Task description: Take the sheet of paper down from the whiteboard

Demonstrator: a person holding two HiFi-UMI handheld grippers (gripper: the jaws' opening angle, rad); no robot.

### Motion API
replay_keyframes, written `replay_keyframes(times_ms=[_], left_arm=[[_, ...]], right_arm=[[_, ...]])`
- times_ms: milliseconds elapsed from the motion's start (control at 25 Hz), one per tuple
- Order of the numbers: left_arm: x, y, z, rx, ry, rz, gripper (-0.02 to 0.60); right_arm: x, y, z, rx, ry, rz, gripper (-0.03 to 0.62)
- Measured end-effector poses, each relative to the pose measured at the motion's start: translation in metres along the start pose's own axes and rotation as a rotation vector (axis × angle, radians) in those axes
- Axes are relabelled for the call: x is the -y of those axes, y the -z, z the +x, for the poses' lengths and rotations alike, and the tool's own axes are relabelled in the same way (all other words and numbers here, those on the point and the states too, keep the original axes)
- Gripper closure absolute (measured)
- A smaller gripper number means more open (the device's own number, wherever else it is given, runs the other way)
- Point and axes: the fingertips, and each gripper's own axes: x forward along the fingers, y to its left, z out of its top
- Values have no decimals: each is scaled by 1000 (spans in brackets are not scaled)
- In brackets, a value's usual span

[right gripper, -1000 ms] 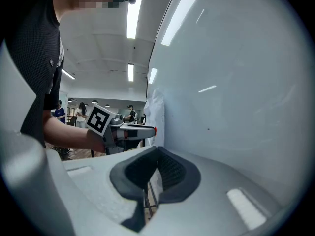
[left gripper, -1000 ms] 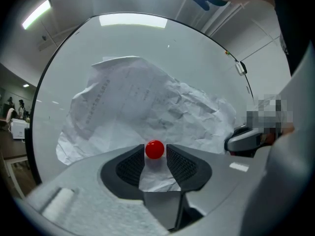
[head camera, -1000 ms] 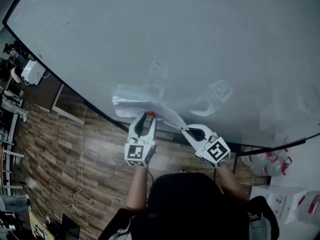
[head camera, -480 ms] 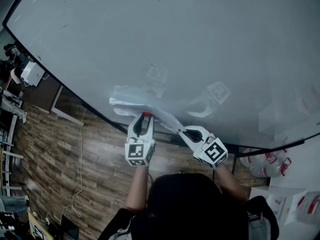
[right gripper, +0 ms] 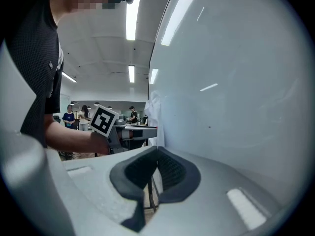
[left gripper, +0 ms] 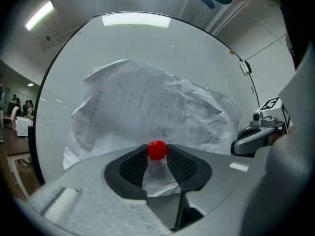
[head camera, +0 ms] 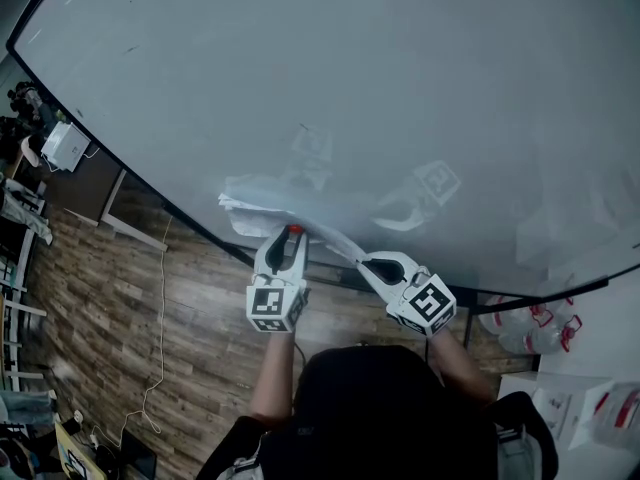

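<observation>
A crumpled white sheet of paper point(head camera: 262, 200) hangs low on the big whiteboard point(head camera: 350, 88). In the left gripper view the sheet point(left gripper: 152, 102) fills the board's middle, with a round red magnet point(left gripper: 157, 150) on its lower part. My left gripper point(left gripper: 157, 154) is shut on that magnet point(head camera: 295, 230). My right gripper point(head camera: 364, 261) is at the sheet's lower right corner, its jaws shut on a thin edge of paper point(right gripper: 152, 181). In the right gripper view the rest of the sheet point(right gripper: 154, 116) stands edge-on against the board. The left gripper point(head camera: 289, 236) and the right one are about a hand's width apart.
Below the whiteboard's dark frame is wood flooring point(head camera: 130, 308) with a loose cable point(head camera: 160, 358). A desk with a white device point(head camera: 66, 144) stands at the left. Bags and boxes point(head camera: 545, 333) lie at the lower right. Several people stand far off point(right gripper: 74, 117).
Both grippers and the paper have shifted slightly to the left. Both grips are unchanged.
</observation>
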Motion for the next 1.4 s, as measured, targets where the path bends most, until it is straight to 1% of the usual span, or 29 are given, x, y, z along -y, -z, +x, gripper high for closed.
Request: replay_keyframes(times_ms=[200, 640, 1000, 1320, 1400], left_arm=[[0, 10, -13, -25, 3, -9, 454], [-22, 20, -61, -56, -7, -14, 453], [-52, 25, -108, -73, 6, -19, 453], [-84, 32, -149, -85, 10, -59, 453], [-88, 35, -157, -81, 21, -60, 453]], right_arm=[[-4, -1, -1, 32, -22, 81, 591], [-37, -3, 16, 23, -25, 97, 591], [-65, -2, 31, 3, 36, 73, 591], [-107, -3, 48, -14, 64, 34, 591], [-117, -2, 50, -20, 72, 28, 591]])
